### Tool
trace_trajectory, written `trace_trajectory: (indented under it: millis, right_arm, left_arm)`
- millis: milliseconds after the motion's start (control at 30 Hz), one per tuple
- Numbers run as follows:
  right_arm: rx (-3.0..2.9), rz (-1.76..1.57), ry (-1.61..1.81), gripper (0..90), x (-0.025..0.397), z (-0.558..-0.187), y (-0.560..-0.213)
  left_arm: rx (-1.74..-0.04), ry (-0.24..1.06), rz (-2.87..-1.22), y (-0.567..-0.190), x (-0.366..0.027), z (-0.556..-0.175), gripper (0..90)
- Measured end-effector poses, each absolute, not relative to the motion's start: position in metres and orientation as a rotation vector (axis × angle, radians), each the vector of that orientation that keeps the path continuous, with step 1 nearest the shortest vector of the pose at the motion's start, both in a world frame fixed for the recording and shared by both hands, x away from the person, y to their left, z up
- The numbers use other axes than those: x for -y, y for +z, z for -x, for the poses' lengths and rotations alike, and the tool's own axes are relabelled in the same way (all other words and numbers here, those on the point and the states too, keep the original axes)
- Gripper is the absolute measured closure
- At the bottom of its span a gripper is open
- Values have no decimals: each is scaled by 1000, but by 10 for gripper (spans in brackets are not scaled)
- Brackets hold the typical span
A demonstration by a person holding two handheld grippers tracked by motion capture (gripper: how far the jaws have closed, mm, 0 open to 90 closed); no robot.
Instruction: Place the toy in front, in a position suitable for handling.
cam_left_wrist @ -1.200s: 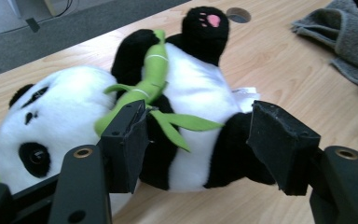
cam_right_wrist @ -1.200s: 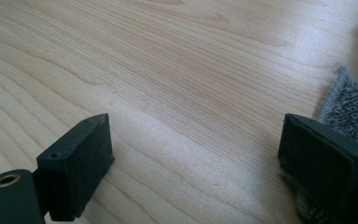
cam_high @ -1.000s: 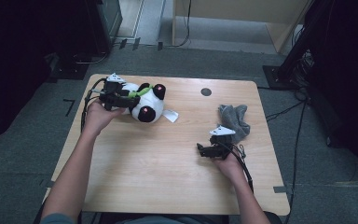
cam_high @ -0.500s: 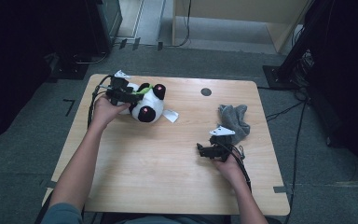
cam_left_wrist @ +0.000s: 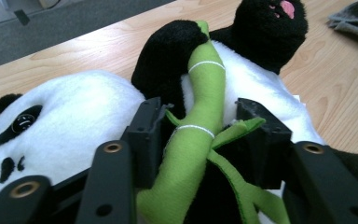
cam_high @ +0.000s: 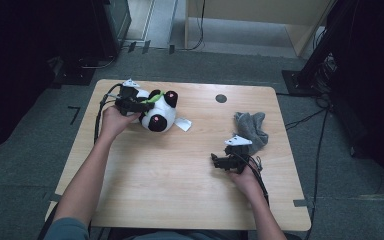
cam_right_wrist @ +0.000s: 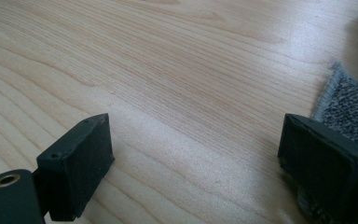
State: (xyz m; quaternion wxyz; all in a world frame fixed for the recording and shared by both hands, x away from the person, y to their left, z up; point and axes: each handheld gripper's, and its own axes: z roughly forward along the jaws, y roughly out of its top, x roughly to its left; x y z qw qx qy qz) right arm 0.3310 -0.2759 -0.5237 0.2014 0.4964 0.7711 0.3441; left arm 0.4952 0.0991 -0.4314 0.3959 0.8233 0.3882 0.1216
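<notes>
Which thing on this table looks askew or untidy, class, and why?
The grey cloth lies crumpled in a heap near the table's right edge, not folded. The panda toy lies tipped over on its back, left tongs around its green bamboo stalk.

Both grippers are showing black bodies: the left gripper (cam_high: 135, 106) and right gripper (cam_high: 219, 162) are each wearing a grey three-cornered plate and trailing black cable. Brass-ringed screw holes are dotting the jaws. A grey-blue sleeve (cam_high: 67, 229) is showing at lower left.

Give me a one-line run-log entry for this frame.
left gripper: jaws around green bamboo stalk on panda plush | right gripper: open, empty, low over table | grey cloth: beside right gripper
</notes>
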Motion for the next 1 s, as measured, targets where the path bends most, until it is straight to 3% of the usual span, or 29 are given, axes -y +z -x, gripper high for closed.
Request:
trace_trajectory:
  millis: [267,633,1000]
  right_arm:
    - [-2154,-1387,961,98,276,-331,-524]
    - [-2153,-1388,960,99,276,-331,-524]
    - [-2154,-1383,961,98,276,-331,-524]
  left_arm:
    - [-994,350,-2102,-426,-95,-486,669]
    - [-1038,280,-2053,-414,-96,-482,701]
    - [-1032,206,-1999,-399,-83,-449,701]
